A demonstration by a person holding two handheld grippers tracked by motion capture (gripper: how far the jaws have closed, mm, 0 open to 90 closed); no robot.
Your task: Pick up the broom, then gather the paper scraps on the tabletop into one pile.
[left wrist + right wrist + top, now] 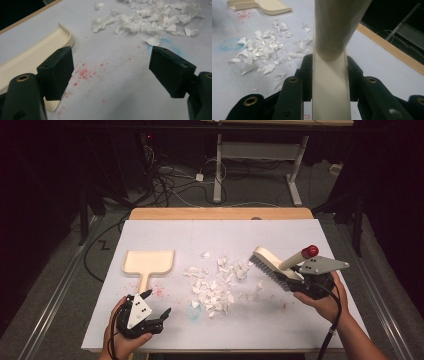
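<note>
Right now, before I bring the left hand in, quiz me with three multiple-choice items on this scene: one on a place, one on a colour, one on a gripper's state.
1. Where does the pile of paper scraps lie?
A. between the dustpan and the brush
B. inside the dustpan
C. on the floor

2. What colour is the tip of the brush handle?
A. blue
B. red
C. green

3. How is the left gripper?
A. shut on the dustpan handle
B. shut on a scrap
C. open, holding nothing

Answers: 1 A, the scraps sit mid-table with the dustpan on one side and the brush on the other. 2 B, the cap is red in the high view. 3 C, the left gripper view shows its jaws wide apart over bare table.
</note>
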